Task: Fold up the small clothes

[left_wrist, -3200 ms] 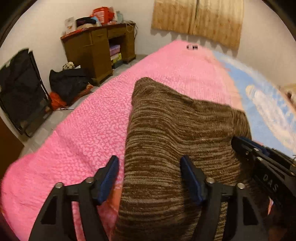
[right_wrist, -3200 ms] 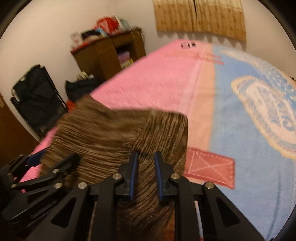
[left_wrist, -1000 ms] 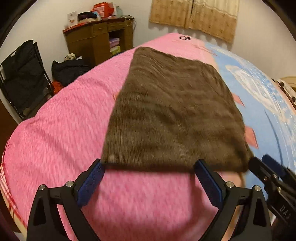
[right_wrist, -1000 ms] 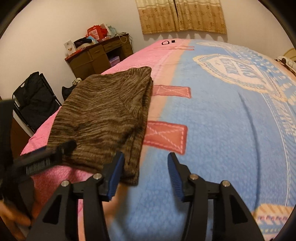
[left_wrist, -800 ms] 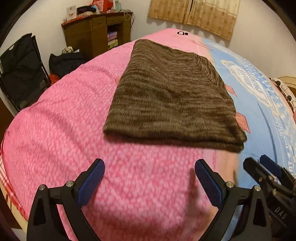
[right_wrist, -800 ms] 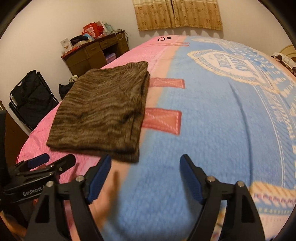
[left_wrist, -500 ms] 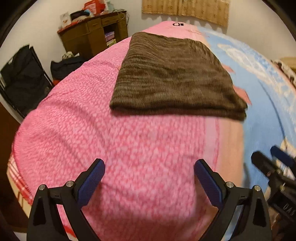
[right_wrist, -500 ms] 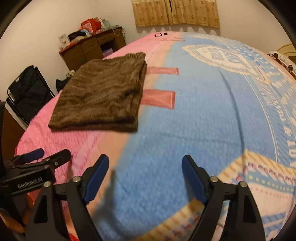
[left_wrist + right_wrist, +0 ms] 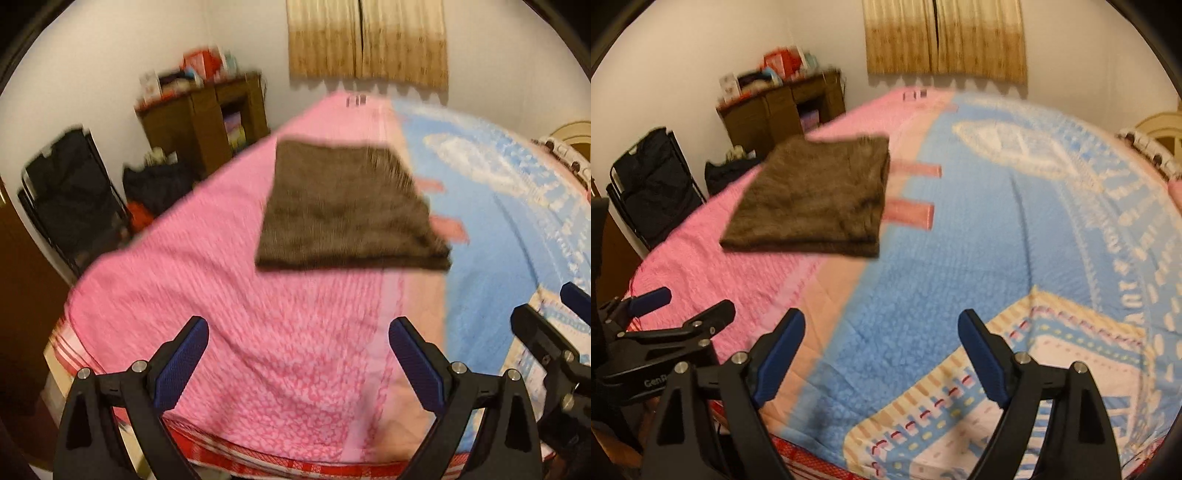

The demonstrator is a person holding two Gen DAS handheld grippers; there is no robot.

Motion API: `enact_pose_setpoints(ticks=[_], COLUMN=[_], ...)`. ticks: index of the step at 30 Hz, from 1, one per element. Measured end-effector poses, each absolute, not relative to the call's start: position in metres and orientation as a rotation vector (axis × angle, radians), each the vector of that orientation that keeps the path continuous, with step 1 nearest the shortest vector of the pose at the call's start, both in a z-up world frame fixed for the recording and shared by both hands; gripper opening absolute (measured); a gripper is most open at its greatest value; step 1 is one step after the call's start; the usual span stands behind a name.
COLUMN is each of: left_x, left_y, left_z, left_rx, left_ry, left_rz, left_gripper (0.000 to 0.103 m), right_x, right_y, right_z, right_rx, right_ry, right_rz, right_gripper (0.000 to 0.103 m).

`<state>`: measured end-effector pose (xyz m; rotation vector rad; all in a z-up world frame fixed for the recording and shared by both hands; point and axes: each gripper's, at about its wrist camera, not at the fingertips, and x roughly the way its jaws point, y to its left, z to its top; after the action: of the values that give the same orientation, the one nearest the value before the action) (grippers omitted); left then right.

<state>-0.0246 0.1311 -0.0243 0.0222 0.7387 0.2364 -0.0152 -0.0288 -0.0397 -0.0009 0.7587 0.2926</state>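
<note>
Left wrist view, near to far: left hand-held gripper (image 9: 297,356), fingers spread wide and empty, above the near edge of the bed (image 9: 229,332); beyond it, well apart, the brown knit garment (image 9: 347,206) lies folded flat across the blanket's pink-blue border. Right wrist view: right hand-held gripper (image 9: 881,356), likewise spread and empty; the left unit's body at lower left bears the partial marking "GenR…". Judged stage: this fold looks complete, both tools clear of it. Next move likely calls for fetching another garment; none is visible. Blanket lettering (image 9: 1126,254) is blurred beyond reading.
</note>
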Motion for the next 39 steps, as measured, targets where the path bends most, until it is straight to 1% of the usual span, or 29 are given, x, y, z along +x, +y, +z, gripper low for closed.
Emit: enact_pose_setpoints(ticks=[3,10,15,20,30,39], left_x=[-0.038,-0.05,-0.066,-0.078,-0.084,-0.087], left_y=[0.126,0.134,0.134,0.13,0.128,0.127], left_z=[-0.002,0.029,0.046,0.059,0.068,0.071], left_rx=[0.047,0.029,0.018,0.019,0.004,0.016], left_ry=[0.637,0.508,0.417,0.351,0.371,0.374], left_rz=[0.249,0.273,0.29,0.271,0.251,0.261], left_gripper=[0.099,0.099,0.099,0.099,0.099,0.099], right_x=[-0.03,-0.057,-0.07,-0.075,-0.082,-0.081], right_y=[-0.026,-0.025,-0.029,-0.037,-0.047,-0.051], right_z=[-0.019,0.024,0.041,0.048,0.056,0.056], right_rx=[-0.02,-0.043,-0.037,-0.003,0.027,0.048], right_ry=[0.649,0.441,0.326,0.286,0.259,0.289], right_rz=[0.29,0.25,0.218,0.214,0.189,0.201], right_gripper=[0.095,0.103,0.103,0.103,0.103,0.103])
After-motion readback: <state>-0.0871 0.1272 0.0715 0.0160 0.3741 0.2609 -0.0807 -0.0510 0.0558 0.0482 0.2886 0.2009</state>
